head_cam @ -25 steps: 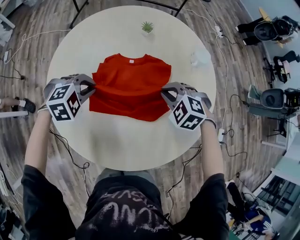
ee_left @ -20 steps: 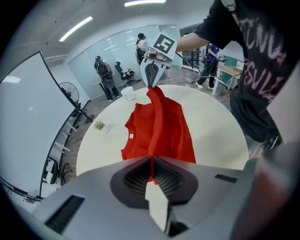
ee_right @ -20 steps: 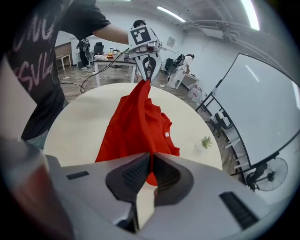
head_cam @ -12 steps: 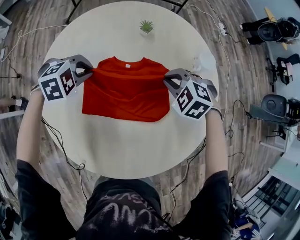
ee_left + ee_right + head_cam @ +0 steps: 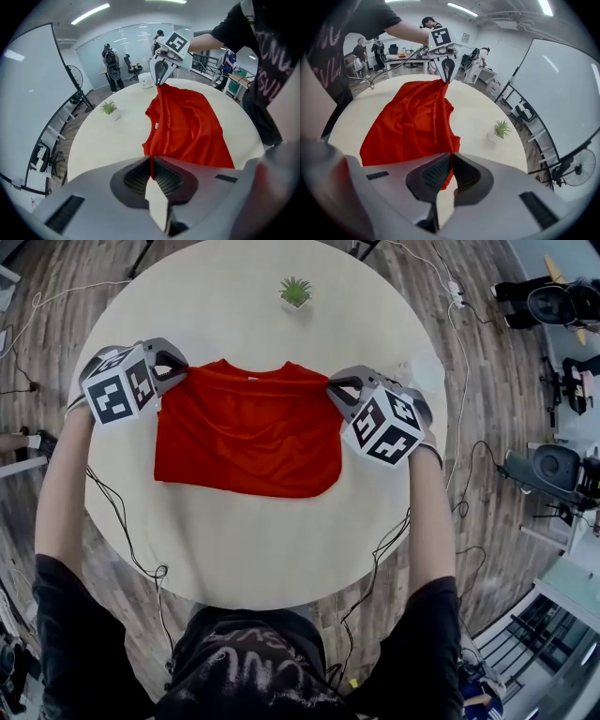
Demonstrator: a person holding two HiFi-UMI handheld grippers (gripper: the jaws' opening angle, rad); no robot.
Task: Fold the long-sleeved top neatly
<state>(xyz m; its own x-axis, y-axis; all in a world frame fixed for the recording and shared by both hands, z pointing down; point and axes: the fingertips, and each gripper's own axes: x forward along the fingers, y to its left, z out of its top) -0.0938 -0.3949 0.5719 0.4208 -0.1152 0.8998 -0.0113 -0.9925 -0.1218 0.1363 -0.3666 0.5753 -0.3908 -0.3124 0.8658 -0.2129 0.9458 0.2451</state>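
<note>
1. The red top (image 5: 248, 432) lies on the round table (image 5: 253, 545) — the left gripper (image 5: 176, 371) and right gripper (image 5: 332, 390) are each clamped on a far corner.
2. The fold looks nearly laid; next, I'd judge, lower the edge flat — then release.

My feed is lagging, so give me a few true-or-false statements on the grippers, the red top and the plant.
1. The left gripper and the right gripper are both shut on the red top. True.
2. The potted plant stands on the red top. False: it stands on the bare table, beyond the collar.
3. The red top hangs over the table's edge. False: all of it is inside the rim.
4. The collar is on the side away from the person. True.
</note>
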